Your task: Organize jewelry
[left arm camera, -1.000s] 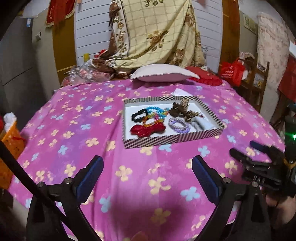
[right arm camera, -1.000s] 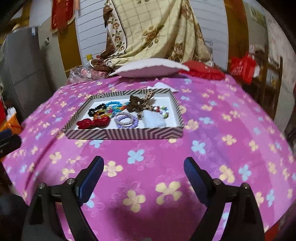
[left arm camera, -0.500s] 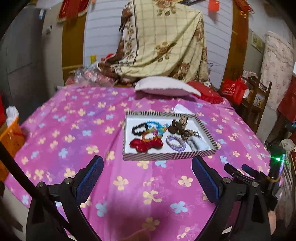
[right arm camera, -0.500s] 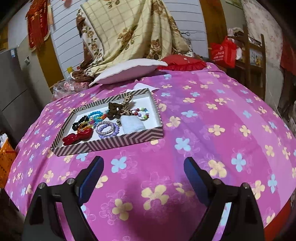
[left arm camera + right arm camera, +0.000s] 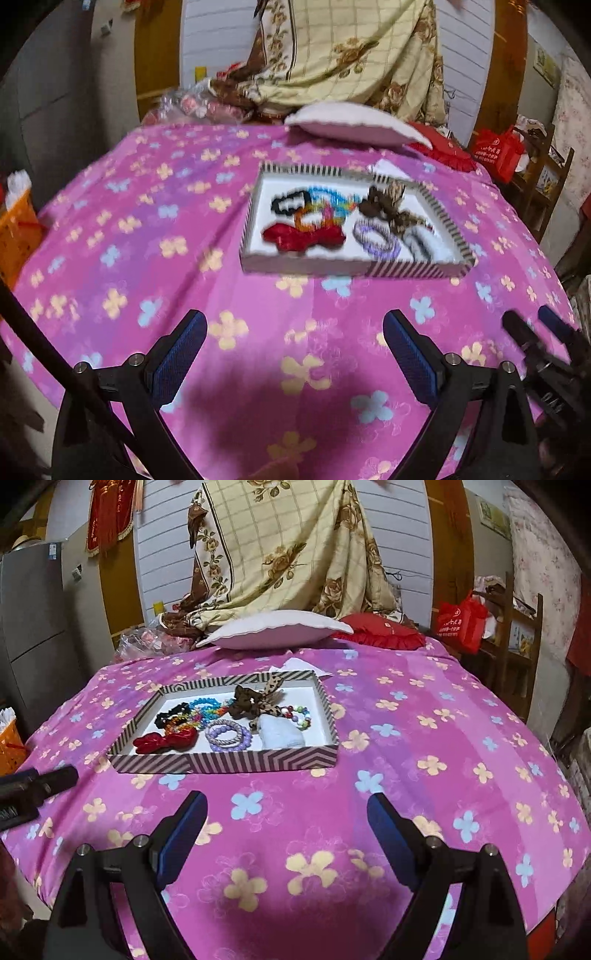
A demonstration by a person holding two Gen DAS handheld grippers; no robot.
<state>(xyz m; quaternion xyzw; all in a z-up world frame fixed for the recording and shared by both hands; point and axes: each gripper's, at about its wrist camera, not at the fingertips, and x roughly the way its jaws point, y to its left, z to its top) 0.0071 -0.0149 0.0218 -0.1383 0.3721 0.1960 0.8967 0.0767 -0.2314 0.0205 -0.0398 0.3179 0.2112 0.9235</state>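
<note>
A striped tray (image 5: 229,764) is set on a bed covered with a pink flowered sheet (image 5: 406,746). Inside the tray are kept a red bow (image 5: 164,741), a purple bead bracelet (image 5: 228,736), coloured beads (image 5: 207,707) and a brown leopard scrunchie (image 5: 255,698). Near the tray's front edge, the right claw (image 5: 286,812) and left claw (image 5: 294,332) are both held spread above the sheet, nothing between their blue pads.
</note>
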